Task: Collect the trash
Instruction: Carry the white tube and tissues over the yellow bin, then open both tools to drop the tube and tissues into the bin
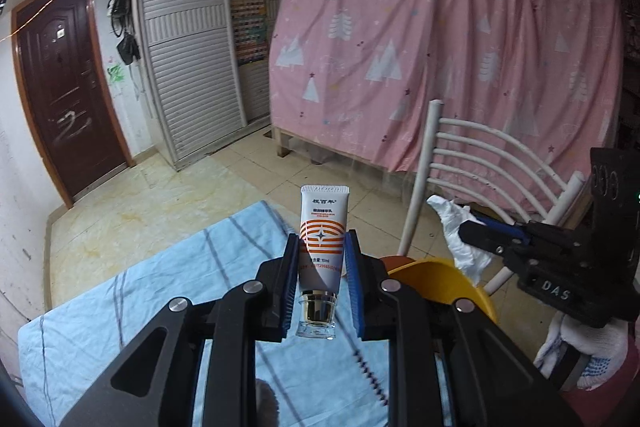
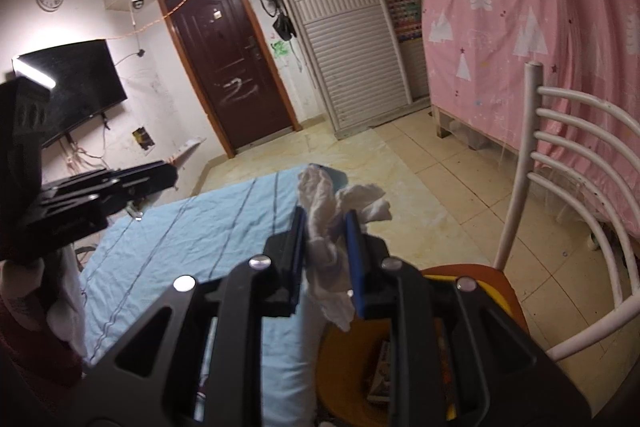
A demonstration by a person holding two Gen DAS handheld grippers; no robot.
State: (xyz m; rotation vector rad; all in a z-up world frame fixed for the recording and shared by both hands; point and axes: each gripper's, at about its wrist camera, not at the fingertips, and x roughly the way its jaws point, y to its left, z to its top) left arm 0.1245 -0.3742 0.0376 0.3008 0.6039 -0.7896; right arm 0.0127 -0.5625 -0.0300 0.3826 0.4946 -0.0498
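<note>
Your left gripper (image 1: 322,259) is clamped on a small white tube (image 1: 323,235) with orange stripes; the blue pads press its two sides, the flat crimped end points away from you and the shiny clear cap (image 1: 317,311) sits back between the fingers. You hold it raised over the light blue striped cloth (image 1: 160,275) that covers the table. Just to the right of the tube, a yellow bin (image 1: 460,281) shows its rim past your gripper, resting on the brown seat of a white metal chair (image 1: 480,163).

Your right gripper (image 2: 325,247) is closed on a crumpled white tissue (image 2: 324,227), which bulges out past the fingertips and hangs in a twist below them. You hold it near the right edge of the blue cloth (image 2: 180,239), with the yellow bin (image 2: 340,355) just below and to the right; some printed packaging lies inside the bin, too dark to make out. From the left camera, your right gripper (image 1: 480,233) and its tissue (image 1: 460,235) sit above the bin's far rim.

Beyond, a pink curtain (image 1: 440,47) with white trees drapes a wooden frame, a slatted white wardrobe (image 1: 188,39) stands beside a dark brown door (image 1: 64,83), and a black television (image 2: 76,83) hangs on the wall.
</note>
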